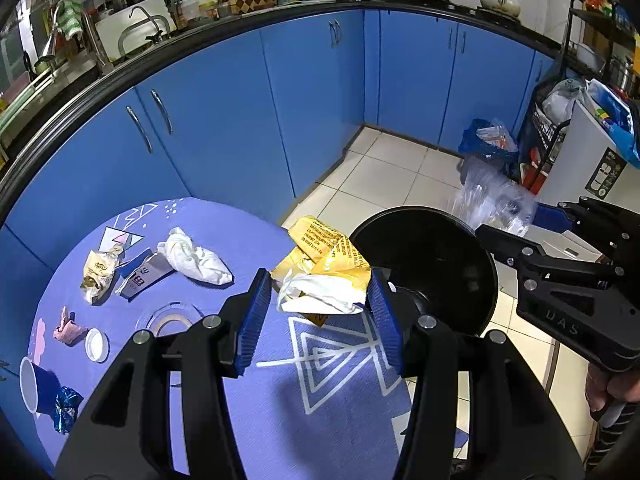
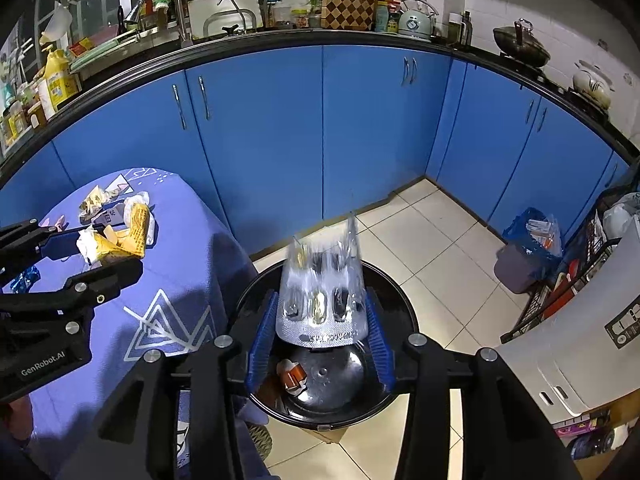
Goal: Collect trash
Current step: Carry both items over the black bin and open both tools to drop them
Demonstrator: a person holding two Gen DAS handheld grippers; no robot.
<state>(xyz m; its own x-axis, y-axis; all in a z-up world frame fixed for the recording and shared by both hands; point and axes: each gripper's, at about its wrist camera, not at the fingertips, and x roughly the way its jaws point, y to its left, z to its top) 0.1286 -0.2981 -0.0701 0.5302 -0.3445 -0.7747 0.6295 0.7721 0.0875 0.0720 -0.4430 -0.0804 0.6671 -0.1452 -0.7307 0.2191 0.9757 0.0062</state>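
My left gripper (image 1: 318,312) is shut on a crumpled yellow wrapper (image 1: 332,252) bundled with white tissue (image 1: 320,294), held at the table's edge beside the round black bin (image 1: 490,280). In the right wrist view that gripper (image 2: 92,250) and wrapper (image 2: 120,240) show at the left. My right gripper (image 2: 322,332) hangs over the bin (image 2: 404,304), jaws open. A clear plastic blister tray (image 2: 322,300) stands blurred between the pads. An orange-and-white scrap (image 2: 294,376) lies in the bin. From the left wrist view the right gripper (image 1: 528,228) and tray (image 1: 492,200) appear at the right.
On the purple tablecloth (image 1: 260,420) lie a white tissue (image 1: 196,260), a beige wrapper (image 1: 98,276), a dark packet (image 1: 144,276), a pink scrap (image 1: 68,328), a white lid (image 1: 97,345), a cup (image 1: 34,384) and blue foil (image 1: 66,402). Blue cabinets (image 1: 320,100) ring the tiled floor; a second bin (image 2: 524,252) stands far right.
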